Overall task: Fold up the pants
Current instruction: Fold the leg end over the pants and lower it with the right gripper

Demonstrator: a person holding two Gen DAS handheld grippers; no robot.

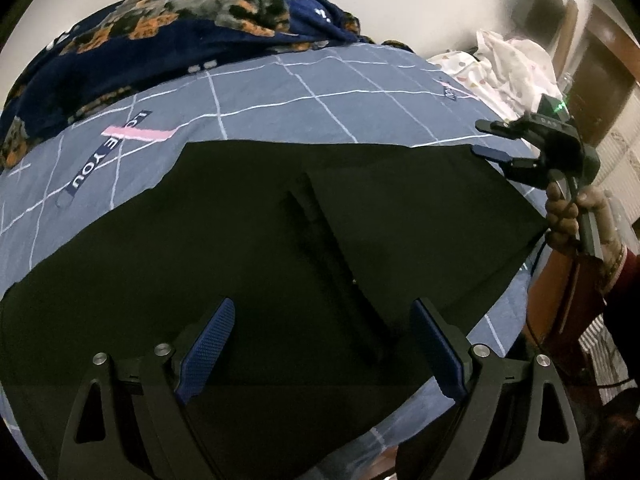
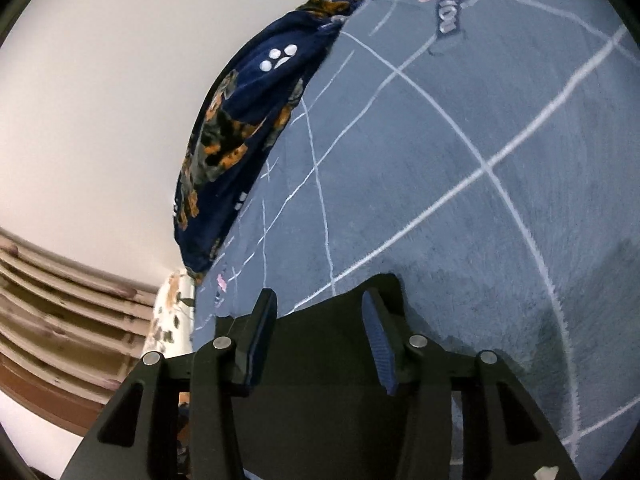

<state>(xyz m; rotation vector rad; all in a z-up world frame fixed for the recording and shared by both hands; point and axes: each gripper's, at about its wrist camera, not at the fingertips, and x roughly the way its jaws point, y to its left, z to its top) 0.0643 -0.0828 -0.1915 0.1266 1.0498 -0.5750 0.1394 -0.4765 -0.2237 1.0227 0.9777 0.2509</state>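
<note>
Black pants lie flat on the bed, with one layer folded over on the right and a seam running diagonally down the middle. My left gripper hovers over their near part, jaws wide open and nothing between them. My right gripper is at the pants' far right corner, held by a hand. In the right wrist view the black pants edge lies between the right gripper's fingers. The blue pads stand apart and do not press on the cloth.
The blue sheet with white grid lines covers the bed. A dark blue blanket with orange print is bunched along the far edge by the wall. A white patterned cloth lies at the far right, near wooden furniture.
</note>
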